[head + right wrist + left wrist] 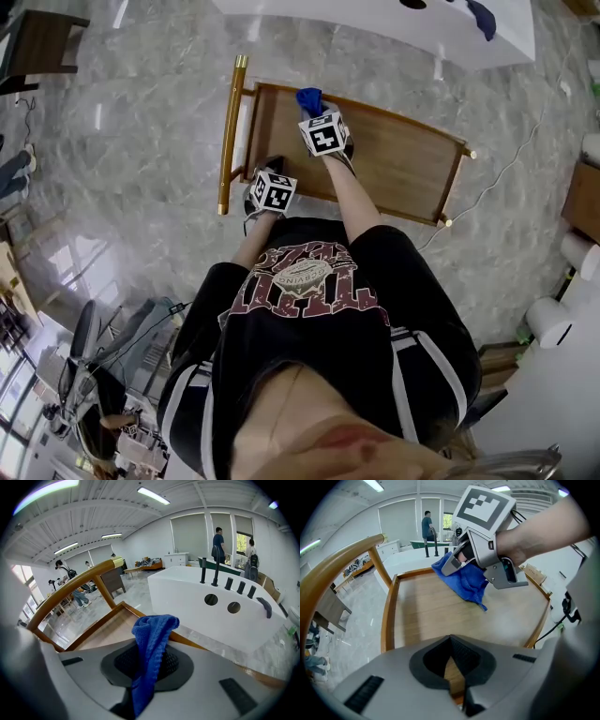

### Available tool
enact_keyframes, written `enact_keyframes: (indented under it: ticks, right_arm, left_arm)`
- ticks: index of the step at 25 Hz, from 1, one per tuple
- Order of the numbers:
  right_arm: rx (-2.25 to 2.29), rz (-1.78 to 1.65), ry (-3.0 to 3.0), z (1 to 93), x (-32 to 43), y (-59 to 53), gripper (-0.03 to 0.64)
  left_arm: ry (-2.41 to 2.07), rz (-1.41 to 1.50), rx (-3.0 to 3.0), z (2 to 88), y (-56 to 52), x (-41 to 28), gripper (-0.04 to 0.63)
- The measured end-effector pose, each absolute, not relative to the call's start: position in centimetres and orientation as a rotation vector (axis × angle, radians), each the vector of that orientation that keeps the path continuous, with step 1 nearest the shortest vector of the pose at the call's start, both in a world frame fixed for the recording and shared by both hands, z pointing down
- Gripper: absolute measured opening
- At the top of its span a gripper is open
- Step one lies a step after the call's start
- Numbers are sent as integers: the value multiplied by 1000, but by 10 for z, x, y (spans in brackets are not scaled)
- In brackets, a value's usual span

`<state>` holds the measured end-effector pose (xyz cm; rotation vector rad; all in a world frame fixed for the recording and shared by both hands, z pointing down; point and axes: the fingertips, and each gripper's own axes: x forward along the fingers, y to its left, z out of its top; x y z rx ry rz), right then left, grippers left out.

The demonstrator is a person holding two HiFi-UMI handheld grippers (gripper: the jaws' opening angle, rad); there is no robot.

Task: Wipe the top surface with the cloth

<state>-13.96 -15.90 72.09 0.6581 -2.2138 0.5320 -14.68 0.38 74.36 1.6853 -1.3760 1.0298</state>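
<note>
The wooden cart top (403, 164) is a flat tray with raised rims, also seen in the left gripper view (422, 606). My right gripper (315, 105) is shut on a blue cloth (309, 97) at the tray's far left corner. In the left gripper view the cloth (464, 581) hangs from the right gripper (459, 560) down to the wood. In the right gripper view the cloth (150, 639) bunches up between the jaws of the right gripper (147, 665). My left gripper (269, 178) sits at the tray's near edge, and the left gripper (450, 641) is shut with nothing in it.
A wooden push handle (230, 131) runs along the cart's left end. Beyond the cart stands a white counter (422, 19) with round holes (211, 600). A white cable (506, 178) crosses the marble floor on the right. A dark chair (37, 42) is far left. People (218, 545) stand far off.
</note>
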Motion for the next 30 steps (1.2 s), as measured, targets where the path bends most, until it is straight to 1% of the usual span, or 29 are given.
enact_keyframes:
  ticks: [30]
  right_arm:
    - [798,563,-2144,726,-41,-173,57]
  left_arm:
    - [-1382,1076,1652,746,5,-146,46]
